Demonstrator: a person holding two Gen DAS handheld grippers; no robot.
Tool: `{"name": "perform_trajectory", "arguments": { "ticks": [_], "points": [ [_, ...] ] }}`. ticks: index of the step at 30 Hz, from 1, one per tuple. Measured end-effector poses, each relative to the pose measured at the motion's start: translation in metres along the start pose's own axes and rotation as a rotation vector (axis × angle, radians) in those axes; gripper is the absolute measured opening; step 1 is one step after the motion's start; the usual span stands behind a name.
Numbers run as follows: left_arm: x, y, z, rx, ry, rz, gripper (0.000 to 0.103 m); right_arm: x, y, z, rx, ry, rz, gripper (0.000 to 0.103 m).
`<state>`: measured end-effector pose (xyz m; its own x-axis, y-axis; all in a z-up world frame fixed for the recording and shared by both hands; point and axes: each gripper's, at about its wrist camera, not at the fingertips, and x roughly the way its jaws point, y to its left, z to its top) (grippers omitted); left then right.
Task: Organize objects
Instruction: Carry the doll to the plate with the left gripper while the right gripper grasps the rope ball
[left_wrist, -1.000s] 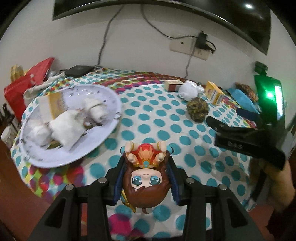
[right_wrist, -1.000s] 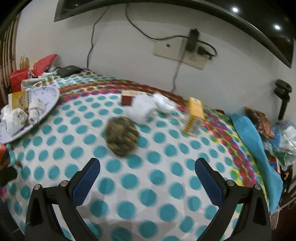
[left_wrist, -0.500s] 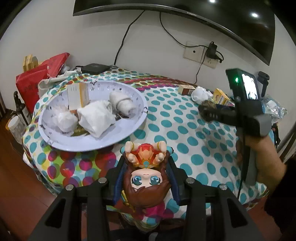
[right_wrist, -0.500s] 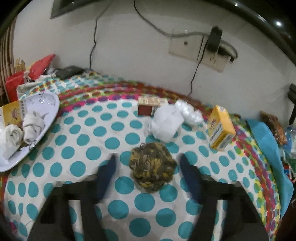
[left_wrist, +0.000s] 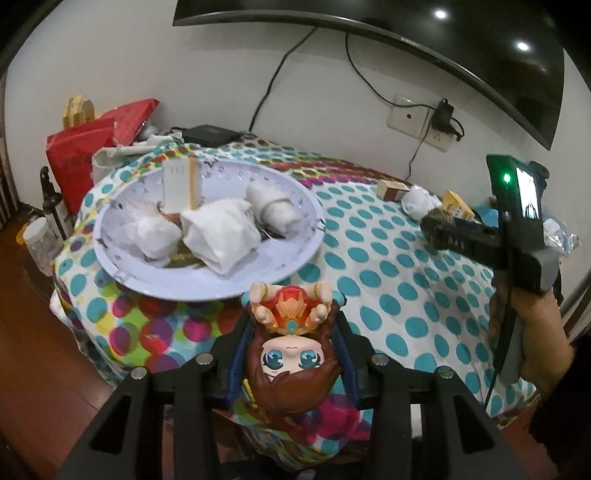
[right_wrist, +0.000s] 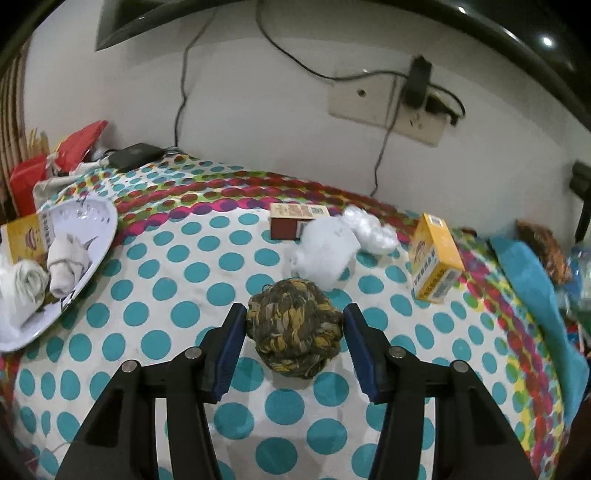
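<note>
Near the white plate, the left gripper pinches a doll; the right gripper brackets a yarn ball, contact unclear

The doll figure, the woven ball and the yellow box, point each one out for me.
doll figure (left_wrist: 291, 360): left wrist view, on its face.
woven ball (right_wrist: 293, 326): right wrist view, middle of the yarn.
yellow box (right_wrist: 436, 254): right wrist view, on its top face.
</note>
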<state>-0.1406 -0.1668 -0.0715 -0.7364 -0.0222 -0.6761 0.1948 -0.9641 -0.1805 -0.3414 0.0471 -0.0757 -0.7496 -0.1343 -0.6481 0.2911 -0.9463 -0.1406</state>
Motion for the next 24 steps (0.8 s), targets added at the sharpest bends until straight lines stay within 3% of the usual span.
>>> {"name": "perform_trajectory", "arguments": {
  "ticks": [12,19,24],
  "points": [
    [0.008,0.045,0.067,-0.043,-0.052,0.103,0.042,-0.001,-0.001,-0.003,0.003,0.012,0.000,0.051],
    [0.023,0.071,0.082,-0.051,-0.040,0.179,0.042,-0.003,0.013,-0.004,-0.067,0.006,-0.004,0.051],
    [0.055,0.083,0.103,-0.041,-0.004,0.234,0.042,0.000,0.008,-0.004,-0.043,0.020,0.018,0.051]
  ]
}}
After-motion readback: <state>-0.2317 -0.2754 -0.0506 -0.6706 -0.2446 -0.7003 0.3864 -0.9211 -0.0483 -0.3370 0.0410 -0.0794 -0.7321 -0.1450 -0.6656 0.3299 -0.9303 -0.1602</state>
